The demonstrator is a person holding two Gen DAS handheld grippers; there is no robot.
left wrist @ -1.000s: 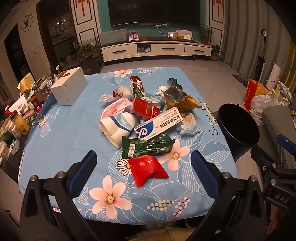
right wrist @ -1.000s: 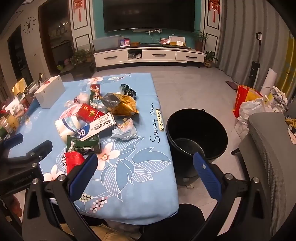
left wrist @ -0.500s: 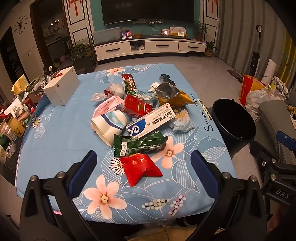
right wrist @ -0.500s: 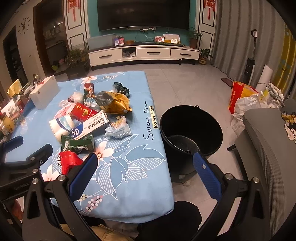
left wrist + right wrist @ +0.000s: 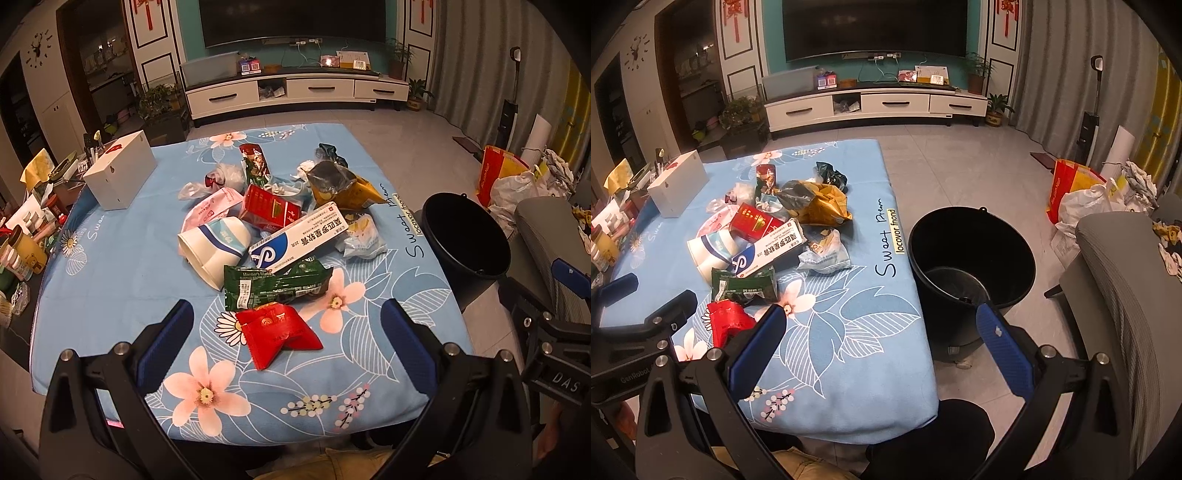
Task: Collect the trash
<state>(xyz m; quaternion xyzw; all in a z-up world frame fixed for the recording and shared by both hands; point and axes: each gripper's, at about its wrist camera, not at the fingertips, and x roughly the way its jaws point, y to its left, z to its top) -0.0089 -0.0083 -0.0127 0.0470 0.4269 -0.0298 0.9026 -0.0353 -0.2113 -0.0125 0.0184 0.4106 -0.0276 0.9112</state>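
A pile of trash lies on the blue flowered table (image 5: 110, 295): a red packet (image 5: 280, 336) nearest me, a green wrapper (image 5: 275, 286), a white and blue box (image 5: 299, 240), a paper cup (image 5: 214, 247), a red box (image 5: 267, 208), a yellow bag (image 5: 343, 186). My left gripper (image 5: 288, 328) is open and empty, held above the red packet. My right gripper (image 5: 881, 325) is open and empty over the table's right edge. A black bucket (image 5: 971, 254) stands on the floor right of the table; it also shows in the left wrist view (image 5: 465, 236).
A white box (image 5: 120, 175) stands at the table's back left. Bottles and jars (image 5: 18, 251) crowd a side surface on the left. A grey chair (image 5: 1126, 295) and bags (image 5: 1086, 192) are at the right. A TV cabinet (image 5: 875, 105) lines the far wall.
Both grippers have risen and tilted slightly, so the table and bucket sit a little lower and nearer in view. Nothing on the table has moved.
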